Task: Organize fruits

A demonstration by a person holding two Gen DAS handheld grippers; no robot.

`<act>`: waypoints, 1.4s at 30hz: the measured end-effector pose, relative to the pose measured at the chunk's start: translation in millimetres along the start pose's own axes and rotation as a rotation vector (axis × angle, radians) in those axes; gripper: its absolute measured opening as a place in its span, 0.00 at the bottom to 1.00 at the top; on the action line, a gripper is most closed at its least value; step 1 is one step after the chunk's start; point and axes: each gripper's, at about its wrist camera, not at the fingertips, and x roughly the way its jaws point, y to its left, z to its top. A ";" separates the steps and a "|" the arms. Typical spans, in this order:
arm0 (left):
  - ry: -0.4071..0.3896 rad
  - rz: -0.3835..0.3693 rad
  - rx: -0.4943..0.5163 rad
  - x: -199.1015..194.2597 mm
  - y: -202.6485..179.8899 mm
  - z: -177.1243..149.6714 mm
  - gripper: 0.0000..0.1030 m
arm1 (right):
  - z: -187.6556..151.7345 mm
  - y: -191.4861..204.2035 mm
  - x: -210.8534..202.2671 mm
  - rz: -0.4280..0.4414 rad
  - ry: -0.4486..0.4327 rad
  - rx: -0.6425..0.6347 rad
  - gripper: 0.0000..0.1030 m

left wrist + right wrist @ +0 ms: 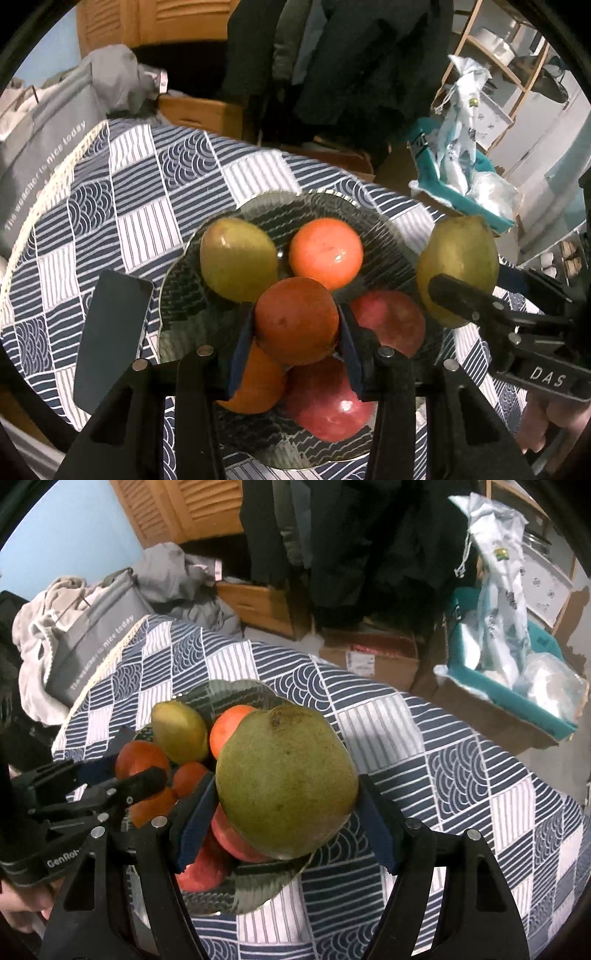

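Left hand-held gripper [296, 334] clamped on an orange [296, 320], poised over the glass plate [177, 295] on the patterned tabletop [140, 206]. On the plate: pear [236, 258] at 10 o'clock, second orange [325, 252] at 12. Right hand-held gripper [287, 812] clamped on a large green pear [286, 781], above the plate's 3 o'clock edge.

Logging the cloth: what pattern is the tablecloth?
Navy-and-white patchwork of stripes and wave arcs on the tablecloth, clearest in the right wrist view.
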 end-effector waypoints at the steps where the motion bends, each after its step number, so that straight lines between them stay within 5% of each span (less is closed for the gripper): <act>1: 0.008 0.005 0.001 2.7 0.8 -0.8 0.44 | -0.1 -0.1 3.6 0.003 0.007 0.001 0.72; 13: 0.072 0.000 -0.009 22.5 2.5 -5.3 0.44 | 6.9 3.7 26.5 0.014 0.059 -0.018 0.73; 22: 0.064 0.001 0.001 16.5 -2.5 -5.3 0.60 | 15.4 8.7 16.0 0.045 0.042 -0.031 0.73; 42: -0.056 0.000 0.032 -59.3 -17.8 2.5 0.67 | 16.5 -7.6 -51.1 -0.004 -0.065 0.063 0.73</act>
